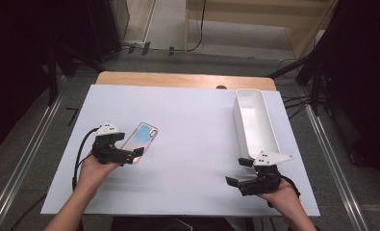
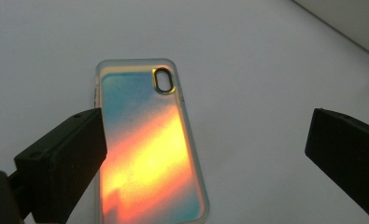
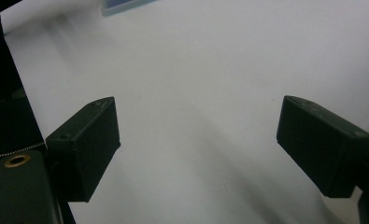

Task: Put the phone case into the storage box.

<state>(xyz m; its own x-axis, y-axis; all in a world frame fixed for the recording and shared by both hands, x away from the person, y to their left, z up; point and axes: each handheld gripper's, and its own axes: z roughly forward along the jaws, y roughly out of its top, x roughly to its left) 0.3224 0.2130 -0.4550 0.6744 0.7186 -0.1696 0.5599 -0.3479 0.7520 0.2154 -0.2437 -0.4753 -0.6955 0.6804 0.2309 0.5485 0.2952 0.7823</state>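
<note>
An iridescent phone case (image 1: 140, 139) lies flat, back up, on the white table top (image 1: 192, 144), left of the middle. In the left gripper view the case (image 2: 147, 144) glows orange and blue, its camera hole at the far end. My left gripper (image 1: 127, 147) is open at the case's near end. Its jaws (image 2: 205, 144) stand wide: one overlaps the case's left edge, the other is well off to the right, and neither pad presses on it. My right gripper (image 1: 239, 172) is open over bare table at the front right, nothing between its jaws (image 3: 196, 149).
A long white bin (image 1: 255, 122) stands at the back right, just beyond the right gripper, and looks empty. Its corner (image 2: 350, 23) shows at the top right of the left gripper view. A strip of wooden table edge (image 1: 178, 79) runs along the back.
</note>
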